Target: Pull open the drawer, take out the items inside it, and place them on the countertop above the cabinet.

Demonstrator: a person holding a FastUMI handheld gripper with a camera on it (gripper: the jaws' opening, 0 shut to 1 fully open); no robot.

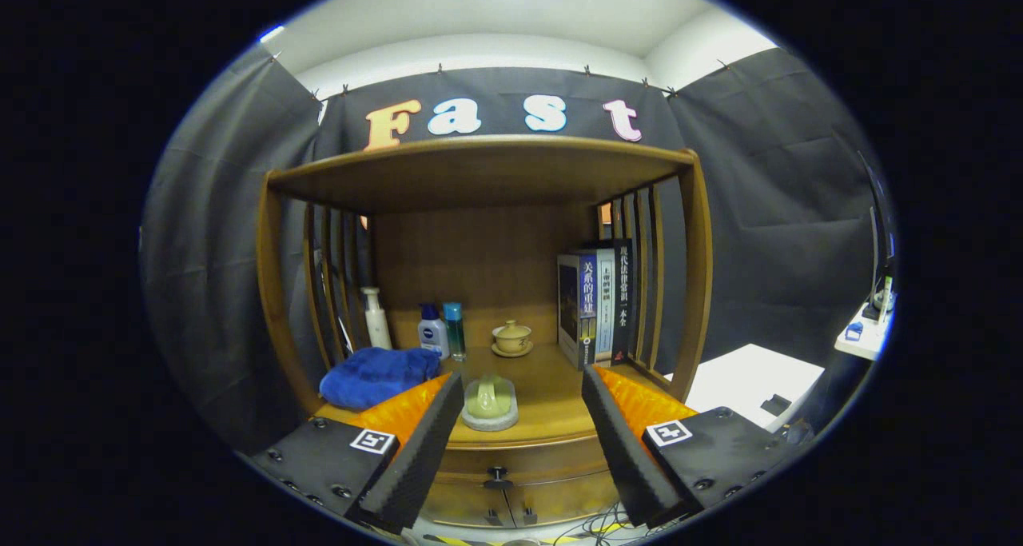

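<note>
My claw [519, 442] is spread wide and holds nothing; its two fingers [419, 450] frame the front of a wooden cabinet [276, 290]. Below and between the fingertips sits the drawer [519, 460], shut, with a small dark knob [497, 476] at the middle of its front. What is inside it I cannot tell. Under the drawer I see the tops of two doors [511, 510] with small dark pulls.

Above the drawer is the surface [551, 402]. Near its front edge, just ahead of my left finger, stands a clear glass jar [490, 402] with something pale green in it. At the front left corner lies a bunched blue cloth [376, 374]. Behind the cloth, along the back edge, stand a white bottle [374, 318], a white-and-blue bottle [432, 332] and a slim teal bottle [455, 330], the last two just beside each other. Near the middle of the back edge a small lidded cup [511, 336] rests on a saucer. At the right side a row of books [595, 302] stands upright against the slatted side wall. A wooden shelf [479, 170] roofs the whole bay.

To the right of the cabinet, well apart, is a white table [743, 382] with a small dark object on it. Some cables [595, 524] lie on the floor below the doors.
</note>
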